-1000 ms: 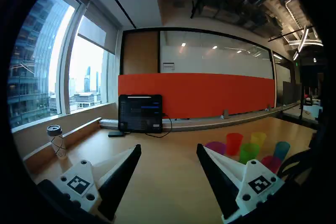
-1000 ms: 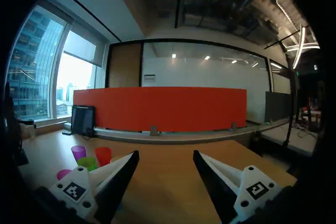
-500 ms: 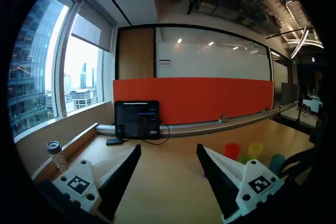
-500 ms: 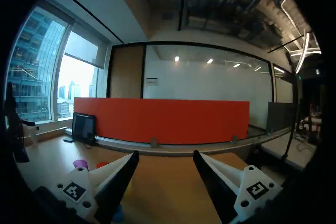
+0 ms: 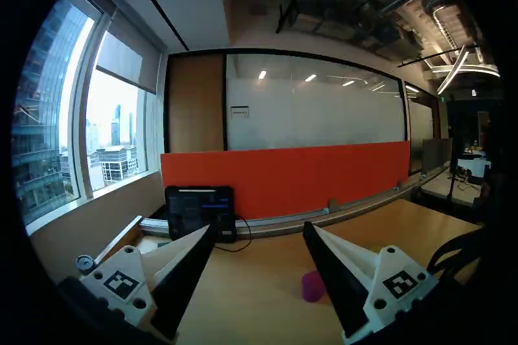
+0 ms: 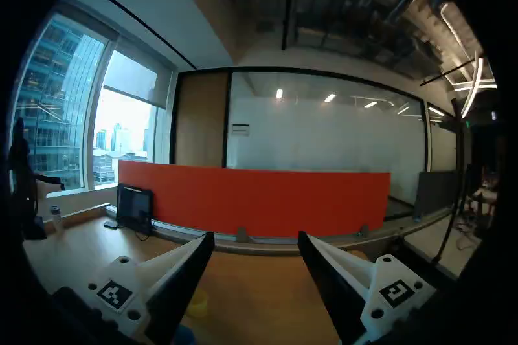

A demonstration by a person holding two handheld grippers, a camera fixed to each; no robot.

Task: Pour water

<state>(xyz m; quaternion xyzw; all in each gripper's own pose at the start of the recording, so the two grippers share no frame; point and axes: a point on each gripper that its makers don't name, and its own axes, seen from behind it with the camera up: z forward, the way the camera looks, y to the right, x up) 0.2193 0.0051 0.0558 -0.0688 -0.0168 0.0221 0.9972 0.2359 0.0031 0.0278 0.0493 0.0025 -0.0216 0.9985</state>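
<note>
Setting: an office with a long wooden table. An orange partition runs along its far edge with frosted glass above, and tall windows on the left look out on city towers.
Left gripper: its two white fingers are spread wide with nothing between them. It is held above the table and points toward the partition.
Purple cup: in the left gripper view it stands upright on the table. It is just beside the inner edge of that gripper's right-hand finger and partly hidden by it. Whether they touch cannot be told.
Right gripper: its fingers are also wide apart and hold nothing. It is raised above the table and faces the partition.
Yellow cup: in the right gripper view it sits low on the table, just beside the left-hand finger, and shows only in part.
Dark screen: it stands propped at the foot of the partition with a cable trailing from it.
</note>
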